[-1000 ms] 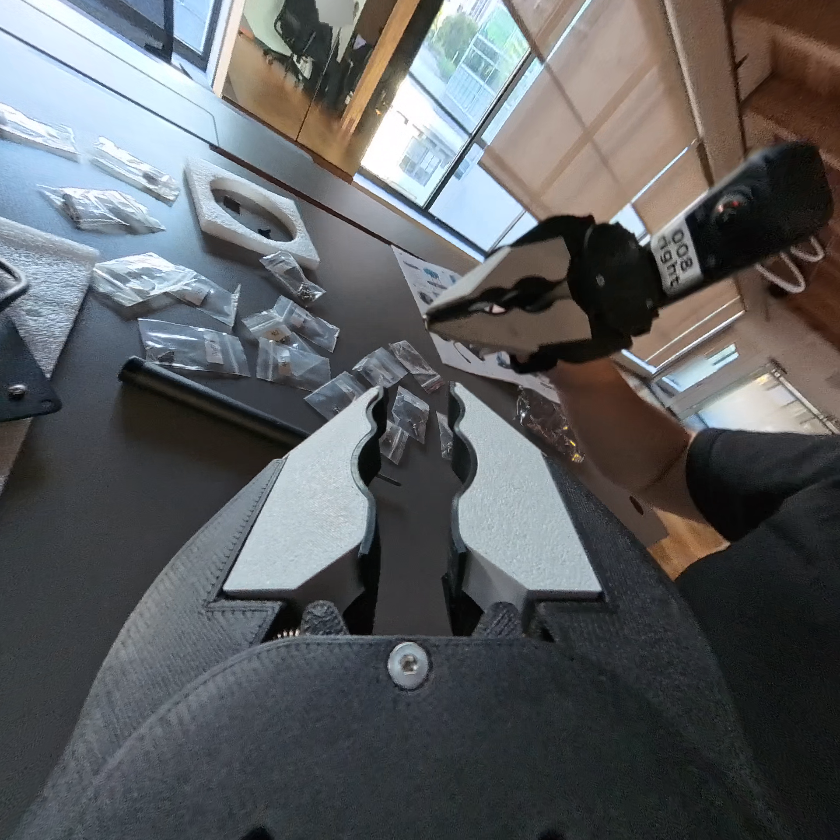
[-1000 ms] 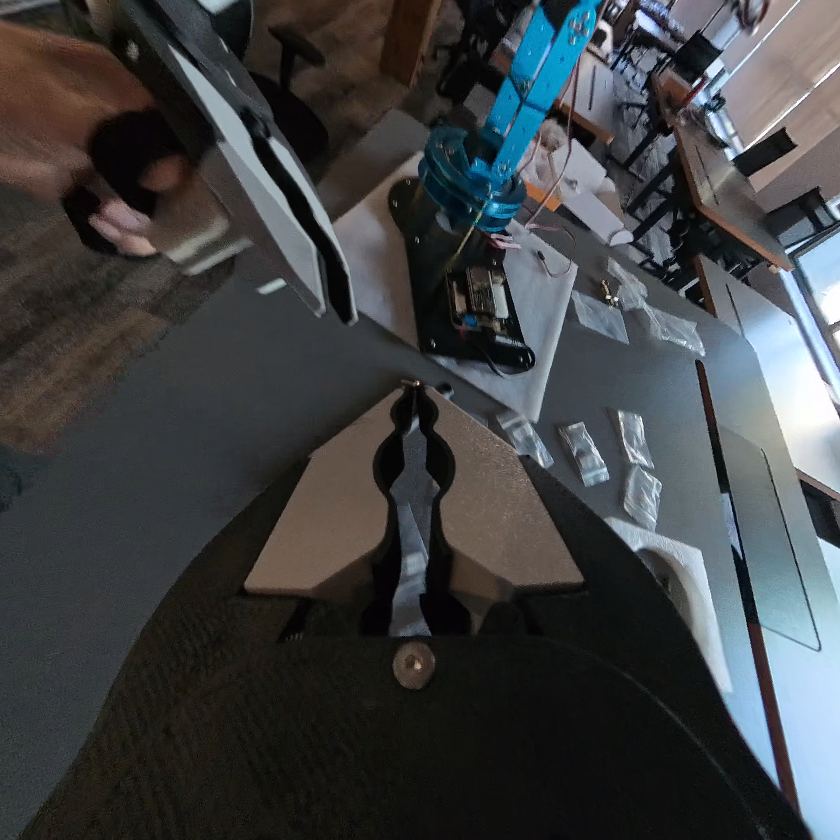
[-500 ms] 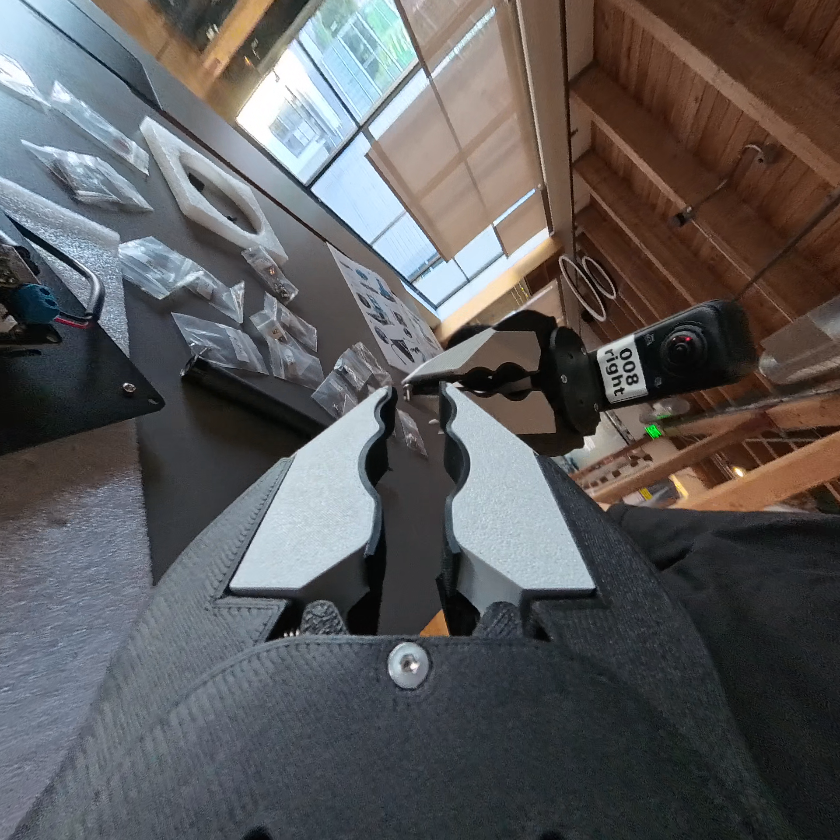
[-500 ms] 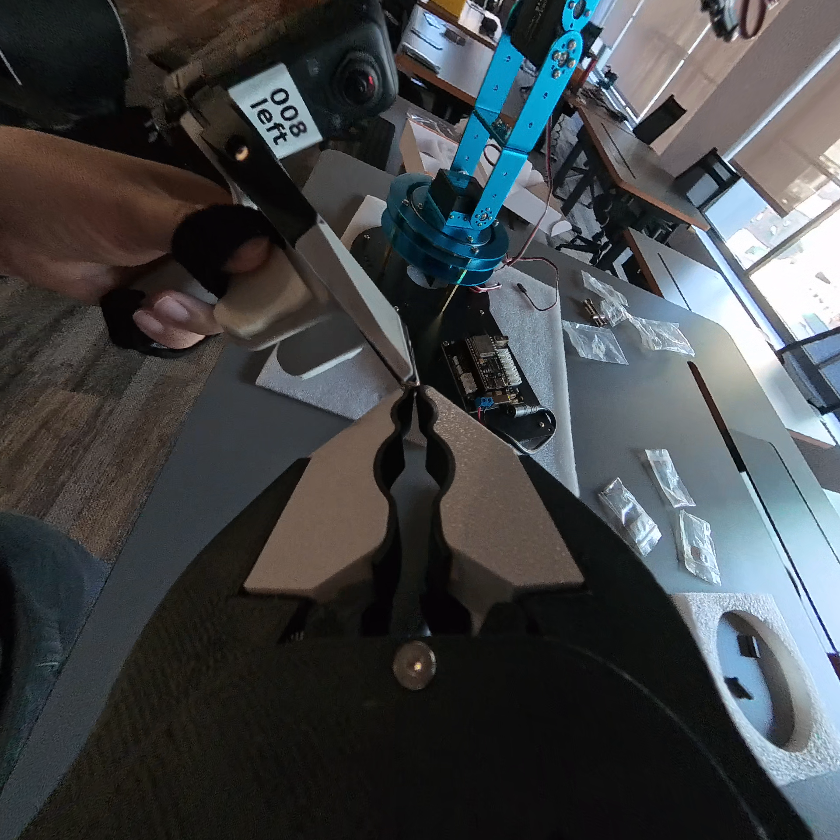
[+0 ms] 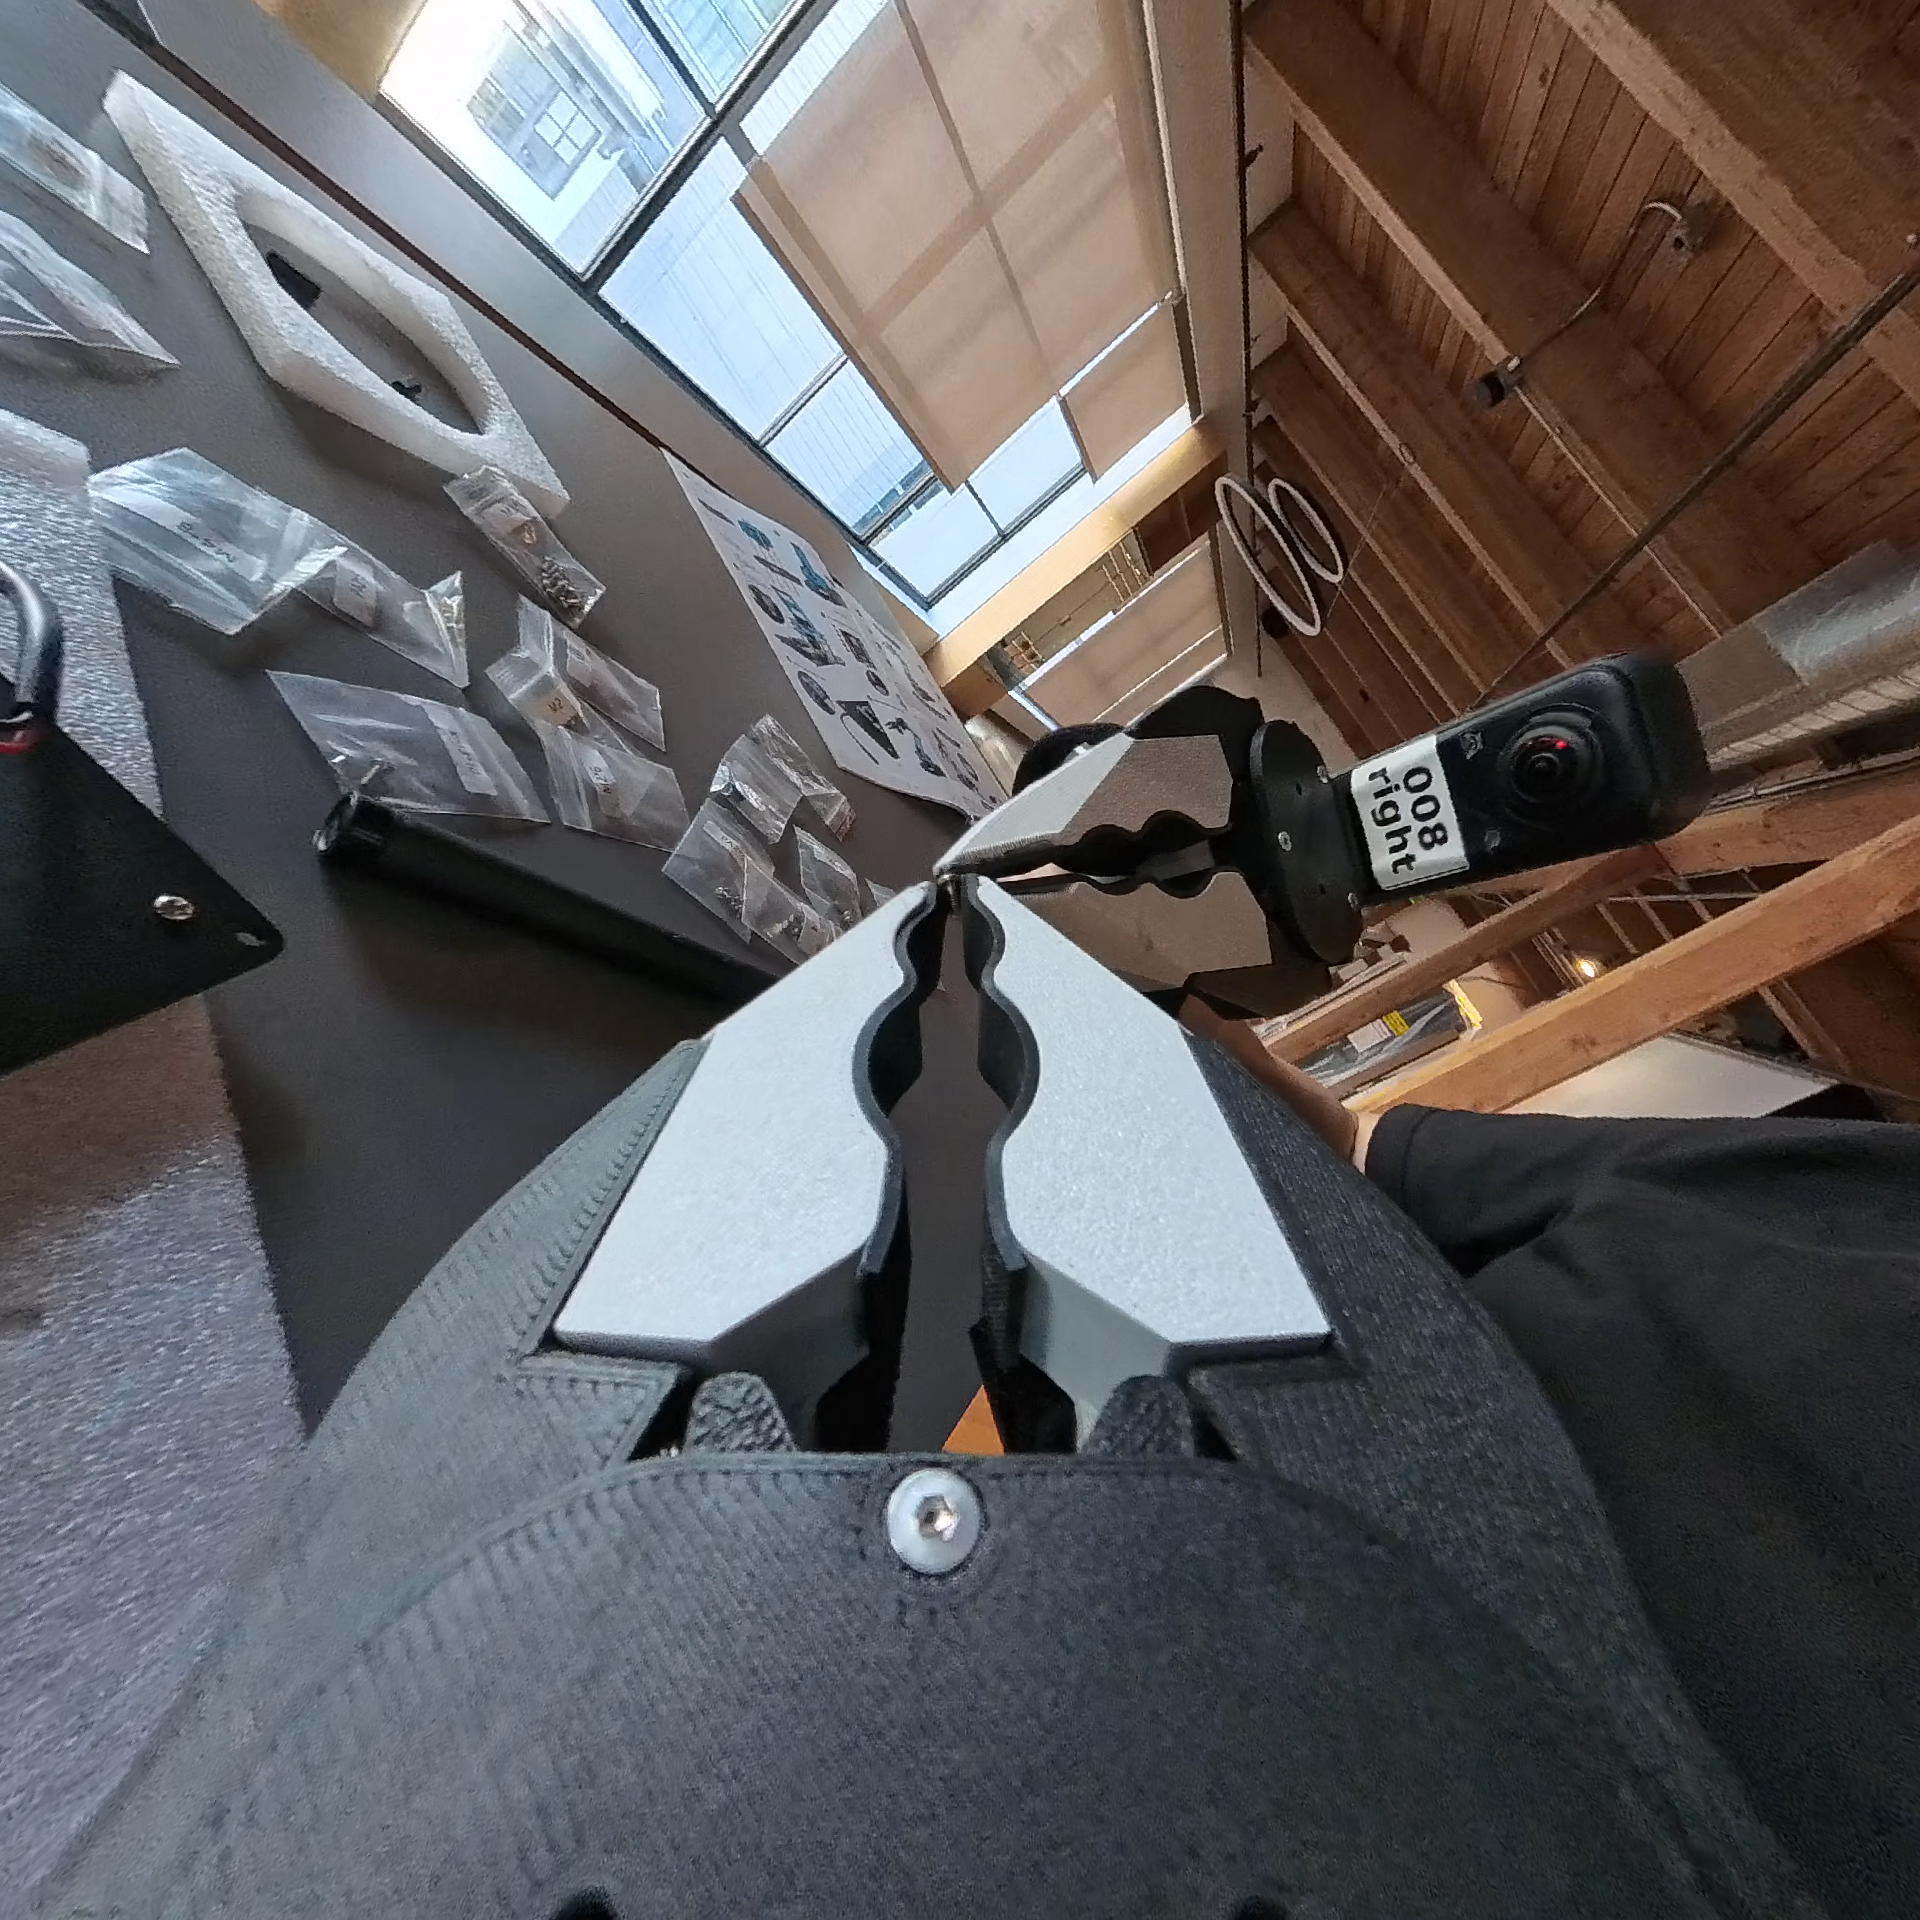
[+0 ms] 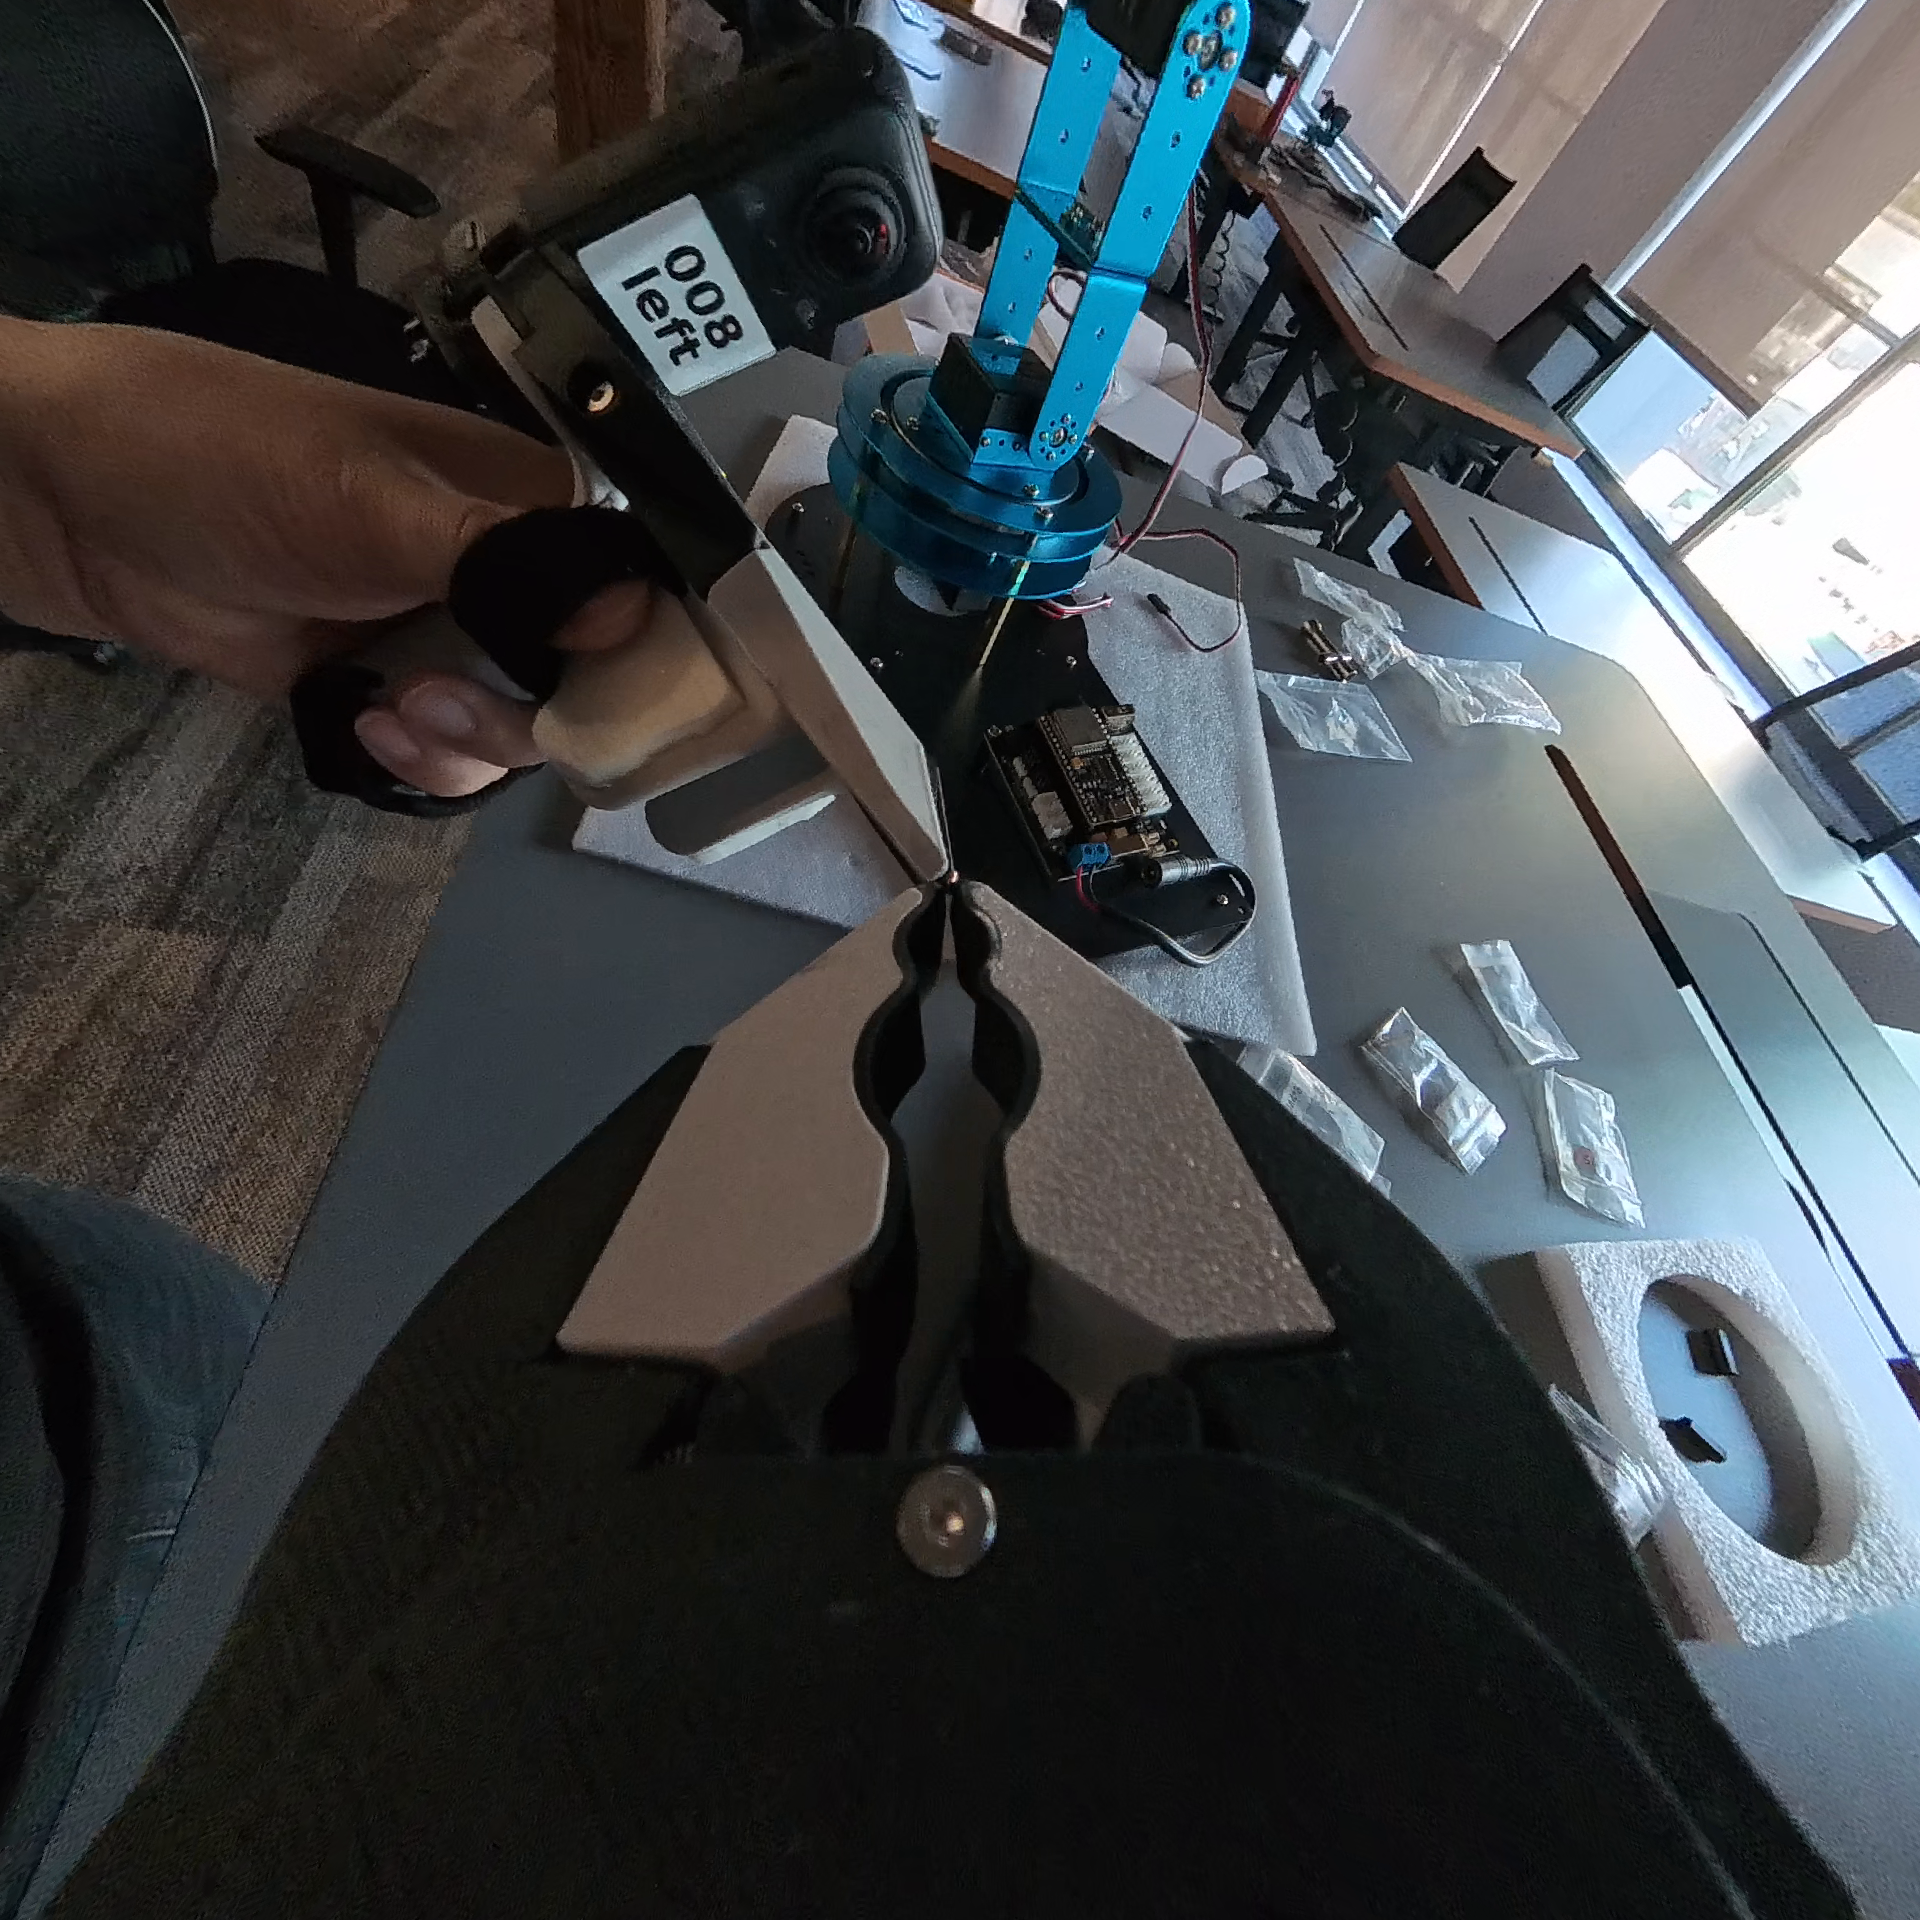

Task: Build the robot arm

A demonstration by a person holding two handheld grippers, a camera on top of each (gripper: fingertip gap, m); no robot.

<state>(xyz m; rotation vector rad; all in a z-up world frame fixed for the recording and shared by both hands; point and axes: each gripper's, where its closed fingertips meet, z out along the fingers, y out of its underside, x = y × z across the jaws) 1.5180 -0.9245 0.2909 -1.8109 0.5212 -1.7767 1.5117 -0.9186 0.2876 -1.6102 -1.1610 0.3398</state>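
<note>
Tiny metal part [image 5: 948, 883], a screw or pin by the look, too small to tell which, sits at the meeting point of both gripper tips, held up off the table [image 5: 436, 1039]. Right gripper [image 6: 948, 891] nearly closed, tips pinching at the part; left gripper [image 5: 945, 896] also narrowed to a slit at its tips, touching the same part. Whether each truly bears it I cannot tell. Tip-to-tip pose reads as passing or aligning something small. Beyond the part: black tube [image 5: 540, 904], clear parts bags [image 5: 416, 748], white foam block [image 5: 343, 301]; in the right wrist view, blue arm base [image 6: 977, 488] on foam sheet [image 6: 1216, 935].
</note>
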